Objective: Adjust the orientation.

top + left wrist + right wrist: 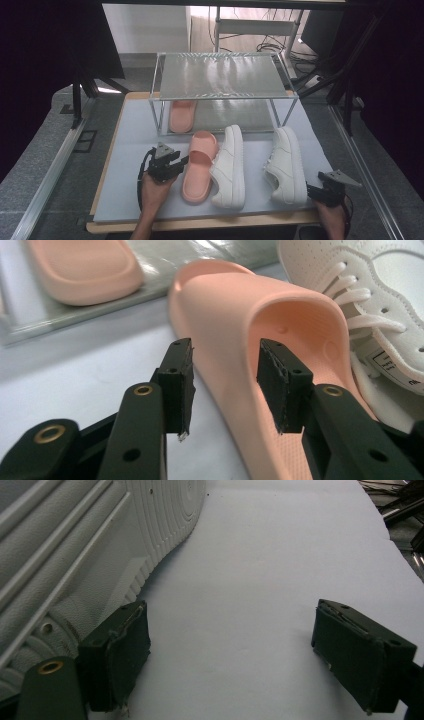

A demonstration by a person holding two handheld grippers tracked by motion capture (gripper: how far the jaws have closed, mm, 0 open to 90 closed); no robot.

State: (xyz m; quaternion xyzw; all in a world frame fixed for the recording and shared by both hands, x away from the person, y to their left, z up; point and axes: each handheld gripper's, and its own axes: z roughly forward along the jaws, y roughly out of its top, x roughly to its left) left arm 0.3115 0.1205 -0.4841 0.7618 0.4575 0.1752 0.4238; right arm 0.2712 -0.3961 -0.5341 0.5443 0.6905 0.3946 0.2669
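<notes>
Just now the left gripper (225, 390) has its fingers (181, 385) spread partway, one on each side of the outer side wall of the pink slide sandal (235, 325); a small gap shows at each pad, so the wall sits between them without being pinched. In the high view this gripper (167, 165) lies against the left side of that sandal (199, 167), with the person's left hand (152, 192) behind it.

Taking the sandal as landmark: it lies on the grey mat of the counter (130, 150), toe toward the shelf rack (220, 85). A second pink sandal (181, 115) sits beyond it on the rack's lower shelf. Touching the sandal's right side is a white sneaker (230, 167); farther right, well apart, lies the other white sneaker (286, 165).

The right gripper (230, 655) has its fingers (125, 655) spread wide over bare mat, the left pad just beside that far sneaker's sole (100, 545), pinching nothing.
</notes>
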